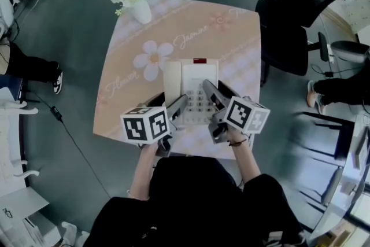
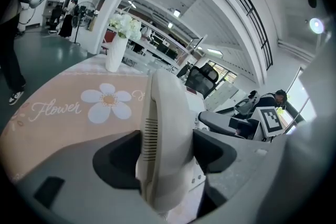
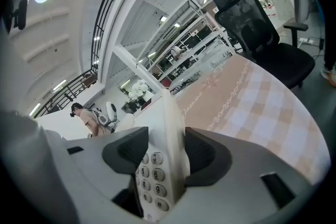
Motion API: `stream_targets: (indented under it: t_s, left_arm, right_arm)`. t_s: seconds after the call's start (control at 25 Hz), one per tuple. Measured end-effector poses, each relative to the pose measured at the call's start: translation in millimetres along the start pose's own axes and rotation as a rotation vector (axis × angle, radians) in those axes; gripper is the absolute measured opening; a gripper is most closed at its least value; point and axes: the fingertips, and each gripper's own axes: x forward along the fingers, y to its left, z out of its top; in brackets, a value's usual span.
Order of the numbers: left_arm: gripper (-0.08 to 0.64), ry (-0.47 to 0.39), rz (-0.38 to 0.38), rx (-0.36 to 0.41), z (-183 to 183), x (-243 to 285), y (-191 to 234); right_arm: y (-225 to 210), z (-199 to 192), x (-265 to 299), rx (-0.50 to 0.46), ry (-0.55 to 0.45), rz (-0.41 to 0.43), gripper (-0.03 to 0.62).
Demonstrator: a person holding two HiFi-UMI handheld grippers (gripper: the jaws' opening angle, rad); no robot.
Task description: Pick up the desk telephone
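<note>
Gripping desk telephone [image 1: 191,75] from both sides: left tool [image 1: 178,106] clamped on handset [image 2: 165,128] edge, right tool [image 1: 209,91] clamped on keypad [image 3: 152,178] edge. Telephone at near part of flowered cloth [image 1: 231,37] on counter [image 1: 75,37].

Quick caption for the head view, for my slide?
Two-handed grasp: left claw grips the handset, right claw the keypad edge of the white desk telephone.
</note>
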Motion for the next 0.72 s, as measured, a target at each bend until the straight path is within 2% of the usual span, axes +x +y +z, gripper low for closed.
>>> stream_targets:
  t_s: [0.72]
  left_arm:
    - [0.299, -0.094, 0.007, 0.035, 14.7, -54.1, -41.5]
  right_arm:
    - [50.7, 25.8, -49.1, -0.059, -0.073, 0.069, 0.202]
